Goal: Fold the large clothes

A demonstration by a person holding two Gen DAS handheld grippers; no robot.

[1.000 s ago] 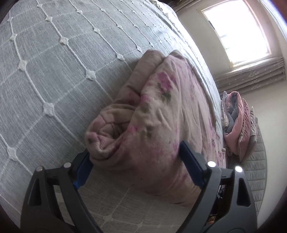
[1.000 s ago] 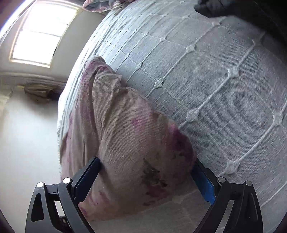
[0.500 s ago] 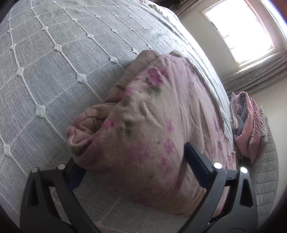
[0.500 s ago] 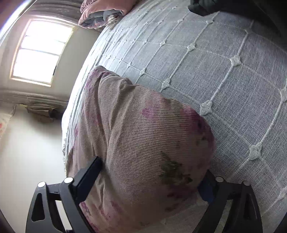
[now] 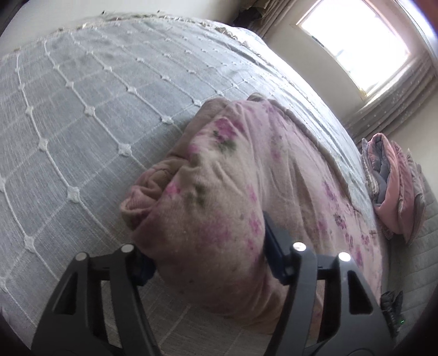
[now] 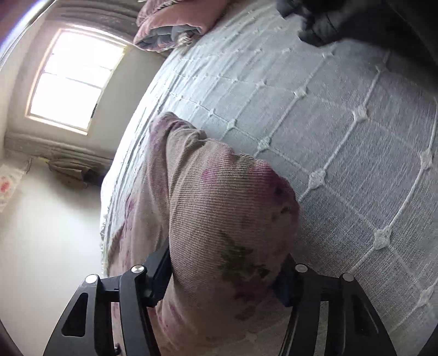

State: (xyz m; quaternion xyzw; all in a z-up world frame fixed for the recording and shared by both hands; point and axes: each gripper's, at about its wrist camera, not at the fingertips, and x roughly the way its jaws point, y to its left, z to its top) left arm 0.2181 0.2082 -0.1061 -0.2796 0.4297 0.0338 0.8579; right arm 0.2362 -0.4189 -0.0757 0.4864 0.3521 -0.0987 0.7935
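Note:
A pink floral garment [image 5: 235,191] lies folded into a thick bundle on a grey quilted bedspread [image 5: 82,109]. My left gripper [image 5: 210,254] is shut on one end of the bundle, its blue pads pressing into the fabric on both sides. In the right wrist view the same garment [image 6: 219,213] fills the jaws of my right gripper [image 6: 224,273], which is shut on the other end. Both ends bulge between the fingers. The garment's underside is hidden.
The bedspread [image 6: 342,137] stretches wide beyond the bundle. A folded pink and grey quilt [image 5: 391,186] lies at the bed's far end, also in the right wrist view [image 6: 175,24]. A dark object [image 6: 328,19] sits at the bed's edge. A bright window [image 5: 361,41] is behind.
Both grippers have closed inward on the bundle's ends and squeezed the fabric. The bundle has bunched up and sits deeper between the fingers.

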